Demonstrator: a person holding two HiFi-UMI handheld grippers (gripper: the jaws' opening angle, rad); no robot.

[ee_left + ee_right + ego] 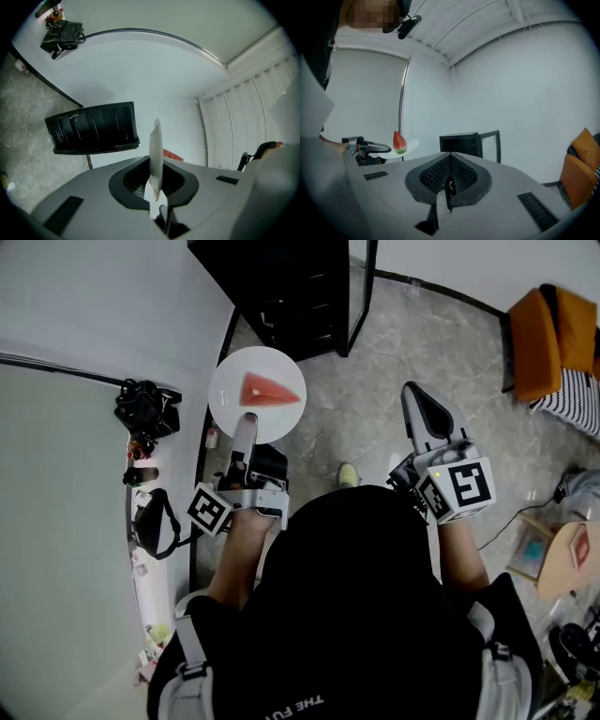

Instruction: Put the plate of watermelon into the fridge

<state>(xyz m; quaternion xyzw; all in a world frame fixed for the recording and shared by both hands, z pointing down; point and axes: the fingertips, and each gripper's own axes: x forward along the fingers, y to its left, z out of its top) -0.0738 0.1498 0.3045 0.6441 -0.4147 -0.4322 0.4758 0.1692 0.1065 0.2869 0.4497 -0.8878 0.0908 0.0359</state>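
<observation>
Left gripper (pixel 246 424) clamped on near rim of white plate (pixel 230 381). Watermelon wedge (pixel 272 390) on plate, held above floor near open black fridge (pixel 291 292). Right gripper (pixel 422 407) jaws together, empty.

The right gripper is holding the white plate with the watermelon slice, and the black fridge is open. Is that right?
No, the left gripper holds the white plate with the watermelon slice, pinching its rim; the head view shows it. The right gripper is shut on nothing. The black fridge is open, yes.
</observation>
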